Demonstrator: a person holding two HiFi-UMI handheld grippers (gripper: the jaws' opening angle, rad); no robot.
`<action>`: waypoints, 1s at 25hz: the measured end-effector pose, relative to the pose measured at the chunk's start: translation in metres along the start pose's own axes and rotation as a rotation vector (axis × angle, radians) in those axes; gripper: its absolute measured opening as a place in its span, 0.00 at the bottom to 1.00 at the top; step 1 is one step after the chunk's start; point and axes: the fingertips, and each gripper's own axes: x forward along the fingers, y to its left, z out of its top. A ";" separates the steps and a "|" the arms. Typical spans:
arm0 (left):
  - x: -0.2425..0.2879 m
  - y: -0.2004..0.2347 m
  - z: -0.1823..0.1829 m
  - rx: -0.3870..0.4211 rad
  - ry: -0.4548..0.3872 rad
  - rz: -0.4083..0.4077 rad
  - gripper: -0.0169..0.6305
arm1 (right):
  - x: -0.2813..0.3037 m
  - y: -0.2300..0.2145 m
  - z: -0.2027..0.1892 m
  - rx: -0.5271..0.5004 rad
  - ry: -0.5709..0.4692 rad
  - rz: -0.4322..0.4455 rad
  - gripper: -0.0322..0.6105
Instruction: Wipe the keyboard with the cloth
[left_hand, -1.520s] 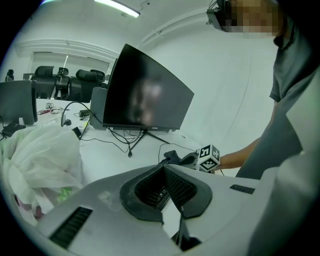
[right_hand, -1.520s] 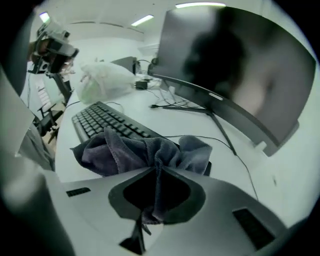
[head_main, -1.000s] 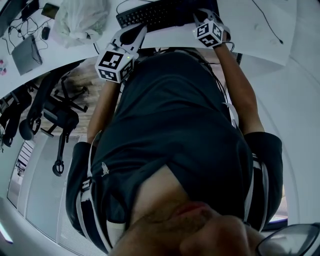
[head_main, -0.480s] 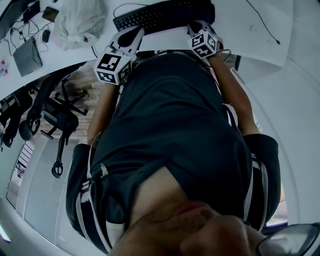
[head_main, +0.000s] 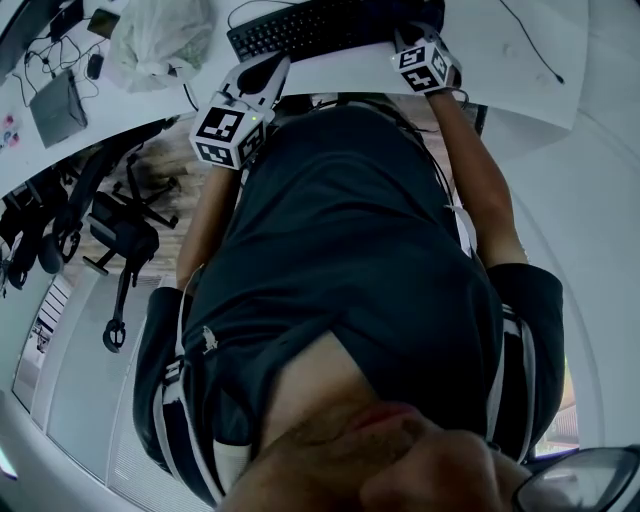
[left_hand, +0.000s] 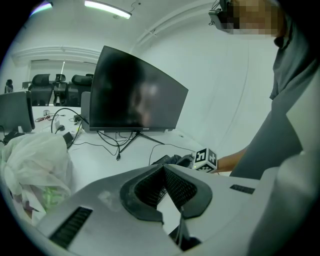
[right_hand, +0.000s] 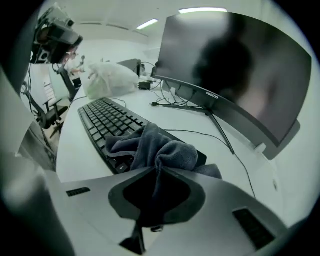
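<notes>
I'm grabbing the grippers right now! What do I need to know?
Left gripper: jaws together, nothing in them, held near the keyboard's left end.
Right gripper: shut on the cloth.
The cloth sits bunched on the right end of the keyboard.
Done: cloth picked up and on the keys; how much is already wiped doesn't show.
Left: probably drag the cloth across the bare keys toward the left end.

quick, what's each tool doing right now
Left tool: closed, nothing in it.
Right tool: closed on the cloth, which lies on the keyboard.
</notes>
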 end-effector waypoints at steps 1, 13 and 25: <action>-0.001 -0.001 -0.001 0.003 0.000 0.002 0.04 | 0.005 -0.008 0.003 0.005 -0.003 -0.009 0.10; -0.029 -0.004 -0.018 -0.017 -0.033 0.041 0.03 | 0.007 -0.057 -0.008 0.171 -0.010 -0.079 0.10; -0.051 0.011 -0.009 -0.017 -0.097 0.045 0.03 | 0.006 0.098 0.044 -0.010 -0.043 0.158 0.10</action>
